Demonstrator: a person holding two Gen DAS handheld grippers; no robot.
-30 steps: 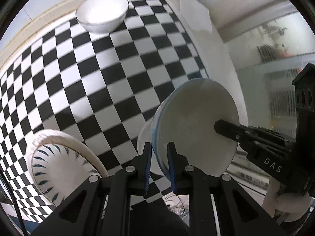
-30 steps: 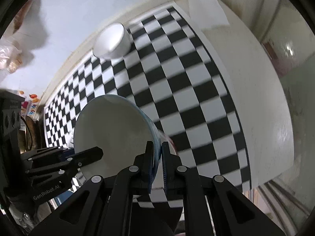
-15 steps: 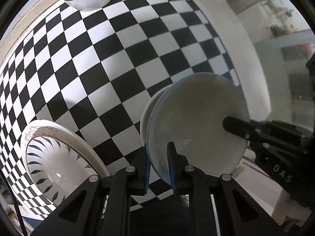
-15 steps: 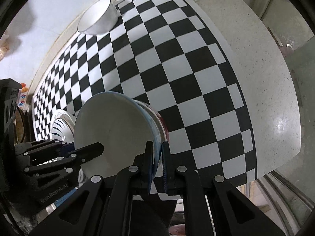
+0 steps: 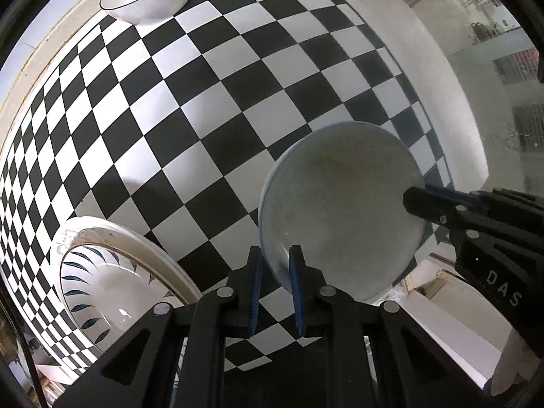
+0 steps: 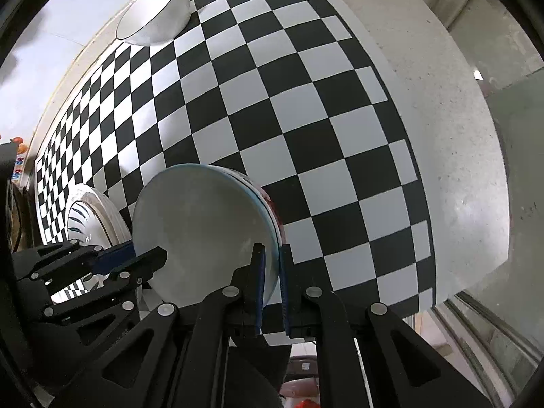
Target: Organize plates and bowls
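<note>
Two handheld grippers clamp opposite sides of a blue-rimmed white bowl at the near right corner of a black-and-white checkered mat. The left gripper pinches the bowl's near-left rim between its blue pads, the gap narrow with the wall of the bowl between them. The right gripper grips the opposite rim the same way, its fingers almost together on the wall. Whether the bowl's base touches the mat cannot be told. A leaf-patterned plate lies just left of the bowl on the mat's near edge. A second white bowl sits at the far edge, well apart. The pale stone counter runs along the right side.
</note>
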